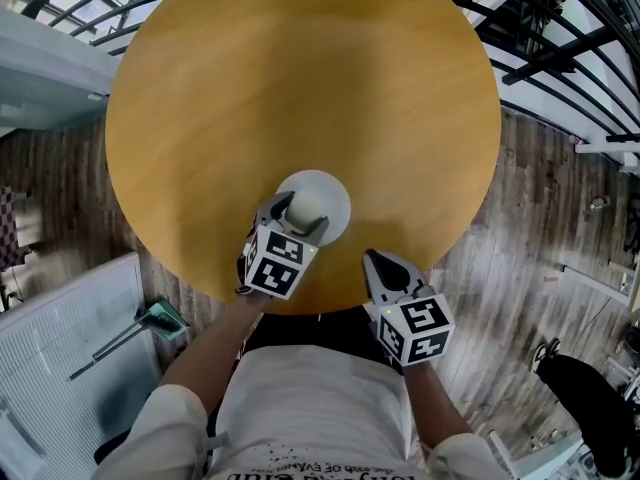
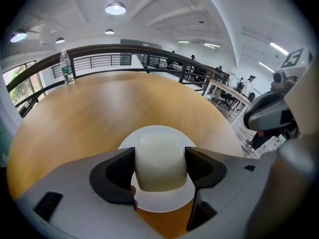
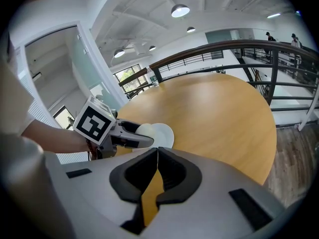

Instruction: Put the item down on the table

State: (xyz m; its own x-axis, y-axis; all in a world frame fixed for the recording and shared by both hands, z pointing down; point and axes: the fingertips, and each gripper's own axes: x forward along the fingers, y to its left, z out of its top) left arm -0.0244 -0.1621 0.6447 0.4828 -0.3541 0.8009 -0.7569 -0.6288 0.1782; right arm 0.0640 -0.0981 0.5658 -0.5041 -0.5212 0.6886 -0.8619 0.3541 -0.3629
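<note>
Cream cup point(image 2: 159, 156) is in my left gripper point(image 2: 160, 169). The jaws stand wide, with a dark pad pressed flat on each side of the cup, so it's a firm hold. The rounded, closed side of the cup faces the camera. The cup sits right over the middle of the white plate point(image 2: 149, 131), and the plate's rim shows around it on every side. I can't tell whether the cup touches the plate or hangs just above it.

From the head view, the left gripper point(image 1: 298, 216) angles down over the plate point(image 1: 335, 190), and the cup point(image 1: 303, 205) shows between its tips. The plate lies on the round wooden table point(image 1: 300, 78), on the side nearest me.

My right gripper point(image 3: 155, 156) is just to the right of the plate, at the table's near edge. Its jaws are closed together, pad against pad, with nothing between them. In the head view it point(image 1: 383, 266) is clear of the plate and touches nothing.

A water bottle point(image 2: 65, 67) stands upright well beyond the plate, at the table's far edge. Past that there is black railing point(image 2: 109, 59).
</note>
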